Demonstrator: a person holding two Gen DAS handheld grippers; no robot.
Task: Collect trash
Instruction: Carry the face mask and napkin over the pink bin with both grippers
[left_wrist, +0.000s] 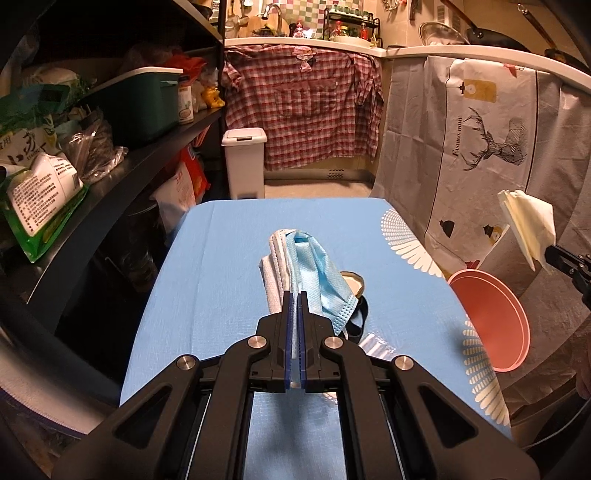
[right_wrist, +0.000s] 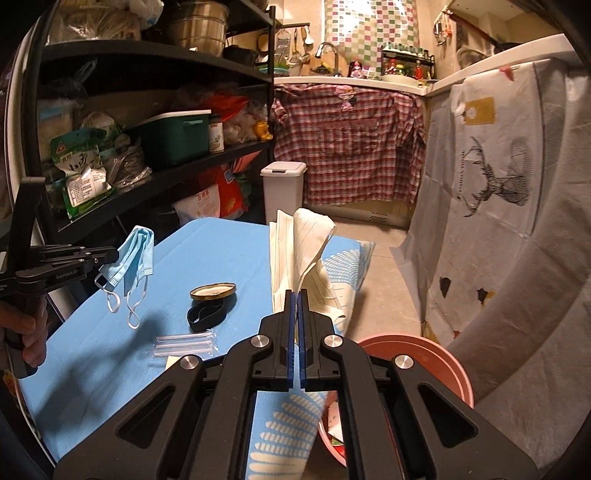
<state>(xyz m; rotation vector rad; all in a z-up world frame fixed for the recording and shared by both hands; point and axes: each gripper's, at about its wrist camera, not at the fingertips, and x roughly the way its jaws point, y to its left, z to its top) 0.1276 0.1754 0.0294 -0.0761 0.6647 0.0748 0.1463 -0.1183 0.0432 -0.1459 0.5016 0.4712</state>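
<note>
Mask (left_wrist: 314, 273) pinched in left tool (left_wrist: 295, 295).

My left gripper (left_wrist: 294, 295) hides the blue face mask's (left_wrist: 317, 273) pinched edge. Round pink plastic basin (right_wrist: 439, 354): contents mostly blocked, indistinct. Shelf package print unreadable.

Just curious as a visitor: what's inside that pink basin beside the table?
In the right wrist view, the pink basin holds some scraps, reddish and white. The right hand-held gripper and the tablecloth cover most of its inside.
</note>
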